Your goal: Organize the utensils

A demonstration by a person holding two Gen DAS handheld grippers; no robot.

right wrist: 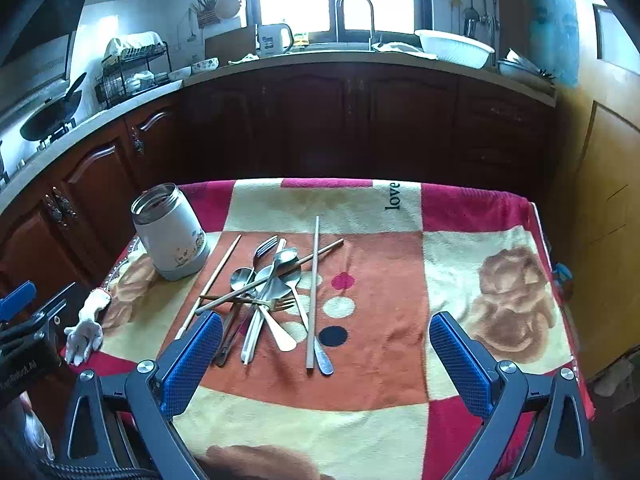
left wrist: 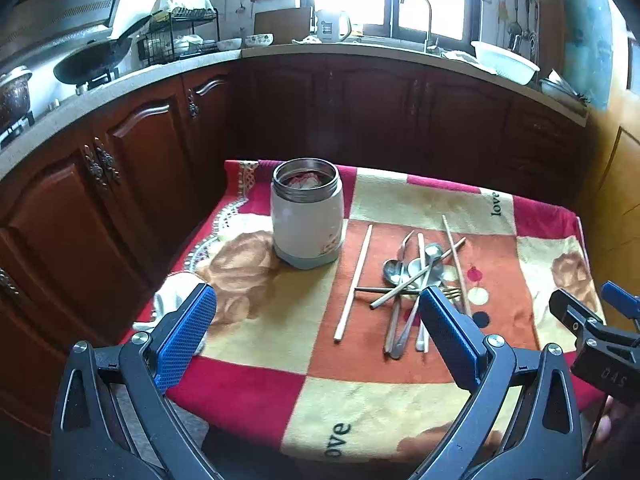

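Lying in a crossed heap on the orange square of the patterned cloth [right wrist: 360, 412]: spoons [right wrist: 276, 276], forks [right wrist: 264, 248], chopsticks [right wrist: 313, 292]. Heap located at 11 o'clock from the right tongs [right wrist: 326, 354], just beyond the left blue pad [right wrist: 192, 364], near but not touching. Right tongs released, jaws spread wide, nothing between the pads. One pale chopstick and one spoon handle reaching closest, ending between the two pads in the right wrist view.

Seen from the left wrist: same heap [left wrist: 408, 280] at 1 o'clock from the left tongs [left wrist: 316, 328], partly hidden behind the right blue pad [left wrist: 448, 336]. Single chopstick [left wrist: 354, 282] lying apart at 12 o'clock, between heap and jar. Left tongs also released, jaws wide apart, empty.

Standing upright on the cloth at 12 o'clock from the left tongs, 10 o'clock from the right tongs: white jar [left wrist: 307, 216], lid off, metal rim exposed. Contents of jar unclear. Jar near the heap, not touching it.

Resting at the cloth's left edge: white rag [right wrist: 86, 330].
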